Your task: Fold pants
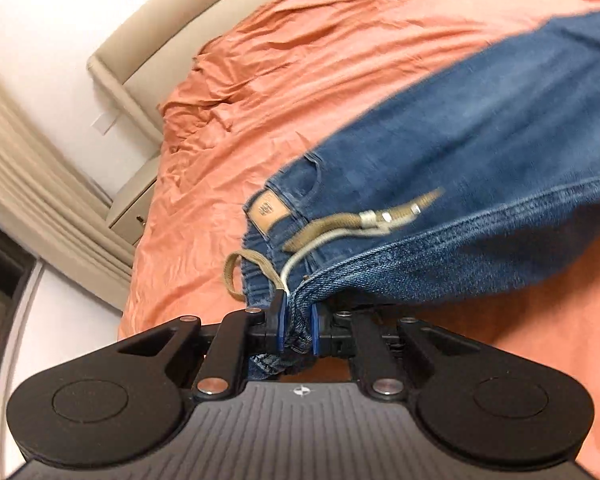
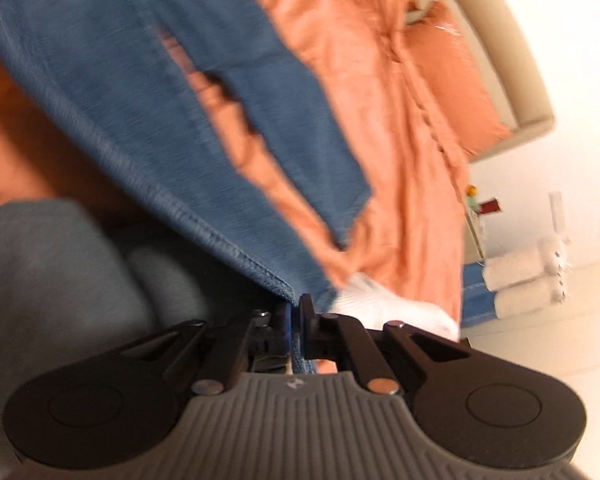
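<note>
Bed (image 1: 340,80): covered in a wrinkled salmon-orange sheet, matching pillow (image 2: 452,76) at the head. Headboard (image 1: 172,28): padded, beige, curved. Walls (image 1: 32,40): plain white. Nightstand (image 1: 136,208): cream, beside the bed, small drawer knob. Curtain (image 1: 40,184): beige, pleated, next to the nightstand. Rolled white towels (image 2: 520,280): stacked near the bed's far side. Lighting: warm, even.

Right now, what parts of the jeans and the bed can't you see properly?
- Left wrist view: the jeans run off the right edge, so the legs are cut off.
- Left wrist view: lettering on the tan waist patch is too blurred to read.
- Right wrist view: the jeans are motion-blurred; their seams are unclear.
- Right wrist view: small things on the bedside table are too small to name.
</note>
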Action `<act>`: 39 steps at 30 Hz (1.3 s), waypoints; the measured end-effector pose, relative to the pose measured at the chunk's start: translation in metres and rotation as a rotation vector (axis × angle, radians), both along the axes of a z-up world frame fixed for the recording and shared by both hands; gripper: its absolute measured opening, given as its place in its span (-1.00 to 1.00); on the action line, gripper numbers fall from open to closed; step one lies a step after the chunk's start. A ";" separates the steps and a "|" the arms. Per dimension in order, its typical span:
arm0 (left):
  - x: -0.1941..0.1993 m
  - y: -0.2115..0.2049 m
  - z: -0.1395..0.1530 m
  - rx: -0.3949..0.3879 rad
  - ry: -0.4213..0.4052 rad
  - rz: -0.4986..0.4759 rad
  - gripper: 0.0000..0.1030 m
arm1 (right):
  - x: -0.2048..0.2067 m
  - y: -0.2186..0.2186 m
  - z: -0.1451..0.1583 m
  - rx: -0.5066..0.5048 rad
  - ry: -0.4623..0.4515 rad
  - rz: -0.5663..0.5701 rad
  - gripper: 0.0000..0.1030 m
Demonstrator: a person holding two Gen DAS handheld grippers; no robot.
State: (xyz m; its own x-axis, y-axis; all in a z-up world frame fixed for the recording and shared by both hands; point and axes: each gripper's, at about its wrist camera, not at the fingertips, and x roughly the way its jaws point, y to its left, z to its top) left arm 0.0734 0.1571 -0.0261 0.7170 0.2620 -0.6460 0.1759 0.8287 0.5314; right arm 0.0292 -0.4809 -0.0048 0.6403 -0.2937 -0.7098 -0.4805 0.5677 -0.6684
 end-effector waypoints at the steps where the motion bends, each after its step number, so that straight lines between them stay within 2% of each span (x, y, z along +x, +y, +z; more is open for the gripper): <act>1: 0.004 0.001 0.006 -0.009 -0.013 0.011 -0.75 | 0.007 -0.003 0.007 0.014 -0.017 -0.020 -1.00; 5: 0.025 0.002 0.031 -0.035 -0.053 0.042 -0.75 | 0.035 -0.007 0.027 0.035 -0.067 -0.062 -1.00; 9: 0.059 -0.002 0.052 -0.019 -0.074 0.056 -0.75 | 0.081 -0.007 0.043 0.046 -0.097 -0.085 -1.00; 14: 0.124 -0.001 0.057 -0.009 -0.036 0.087 -0.75 | 0.153 -0.005 0.042 0.064 -0.073 -0.109 -1.00; 17: 0.165 0.000 0.047 -0.004 0.000 0.104 -0.75 | 0.199 -0.001 0.031 0.065 -0.055 -0.116 -1.00; 20: 0.205 0.000 0.028 0.024 0.039 0.112 -0.75 | 0.251 0.002 0.007 0.053 -0.028 -0.121 -1.00; 23: 0.247 0.000 -0.001 0.047 0.099 0.117 -0.74 | 0.296 0.004 -0.023 0.054 0.012 -0.136 -1.00; 27: 0.288 0.002 -0.048 0.063 0.179 0.124 -0.74 | 0.342 0.007 -0.078 0.044 0.092 -0.147 -1.00; 33: 0.312 0.005 -0.093 0.051 0.246 0.127 -0.73 | 0.367 0.008 -0.126 0.044 0.163 -0.145 -1.00; 36: 0.314 0.008 -0.101 0.024 0.252 0.138 -0.73 | 0.369 0.006 -0.134 0.077 0.163 -0.164 -1.00; 39: 0.309 0.005 -0.100 0.037 0.242 0.140 -0.73 | 0.367 0.004 -0.131 0.096 0.147 -0.187 -1.00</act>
State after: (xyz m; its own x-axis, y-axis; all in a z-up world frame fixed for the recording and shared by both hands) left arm 0.3821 0.1617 -0.1261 0.4980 0.3741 -0.7823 0.1867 0.8348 0.5180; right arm 0.3960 -0.4767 -0.1356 0.4688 -0.3242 -0.8216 -0.4491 0.7135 -0.5378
